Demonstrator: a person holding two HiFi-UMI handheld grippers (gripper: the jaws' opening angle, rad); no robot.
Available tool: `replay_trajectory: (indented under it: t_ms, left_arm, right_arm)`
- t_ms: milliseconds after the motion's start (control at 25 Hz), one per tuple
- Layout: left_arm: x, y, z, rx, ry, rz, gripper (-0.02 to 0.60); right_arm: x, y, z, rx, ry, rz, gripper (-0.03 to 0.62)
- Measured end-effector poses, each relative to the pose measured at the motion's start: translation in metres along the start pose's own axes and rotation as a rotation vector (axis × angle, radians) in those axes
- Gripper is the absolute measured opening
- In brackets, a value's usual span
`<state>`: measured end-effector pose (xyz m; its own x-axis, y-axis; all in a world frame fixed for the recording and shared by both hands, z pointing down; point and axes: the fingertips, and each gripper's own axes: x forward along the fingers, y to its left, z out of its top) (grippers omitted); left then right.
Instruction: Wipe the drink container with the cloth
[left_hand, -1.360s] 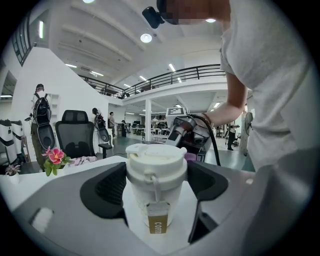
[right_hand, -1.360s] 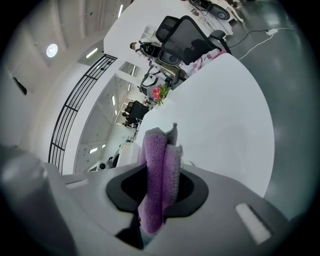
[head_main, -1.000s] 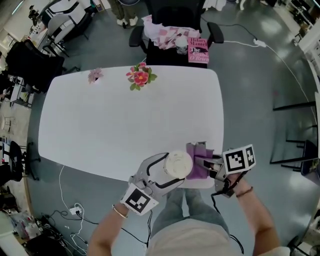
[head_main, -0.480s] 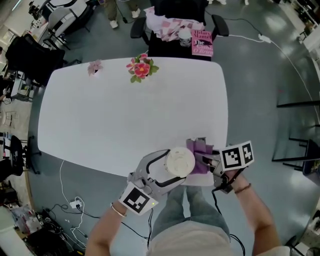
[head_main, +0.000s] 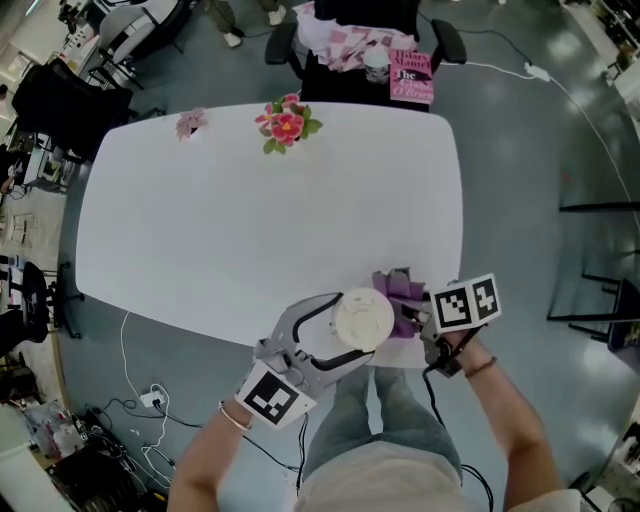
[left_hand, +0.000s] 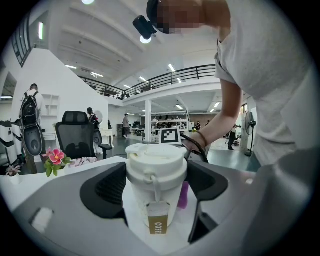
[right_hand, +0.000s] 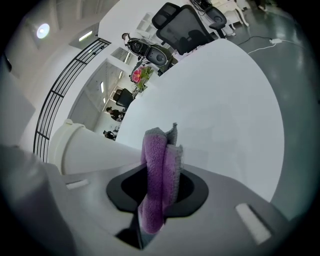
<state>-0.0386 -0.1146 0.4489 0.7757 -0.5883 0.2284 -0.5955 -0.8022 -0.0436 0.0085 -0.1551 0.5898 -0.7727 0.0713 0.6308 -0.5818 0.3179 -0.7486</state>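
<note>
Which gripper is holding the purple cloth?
The right gripper, clamped on the cloth; the left gripper grips the white cup instead.

A bunch of pink flowers (head_main: 286, 126) stands near the far edge of the white surface (head_main: 200, 230); behind it, a book (head_main: 412, 76) lies on a black chair (head_main: 325, 88).

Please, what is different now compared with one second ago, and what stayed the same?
The right hand-held gripper, shut on the purple cloth, moved slightly closer to the cup, toward the person's left. Nothing was grasped or released. The left hand-held gripper still clamps the cup at the table's near edge.
</note>
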Motion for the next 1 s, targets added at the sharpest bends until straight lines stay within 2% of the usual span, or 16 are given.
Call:
replay_trajectory:
  t_ms: [400,720,1000]
  left_arm:
    - [0.000,-0.004,0.003,0.003,0.007,0.003,0.383]
    - [-0.001,-0.004,0.003,0.002,0.005,0.008,0.383]
    - [0.000,-0.003,-0.004,-0.008,-0.005,0.011,0.383]
  right_arm:
    - [0.010,-0.012,-0.006,-0.063,0.027,-0.058,0.064]
    - [0.012,-0.015,-0.006,-0.065,0.059,-0.045,0.064]
    - [-0.022,0.003,0.011,-0.210,0.184,-0.001,0.064]
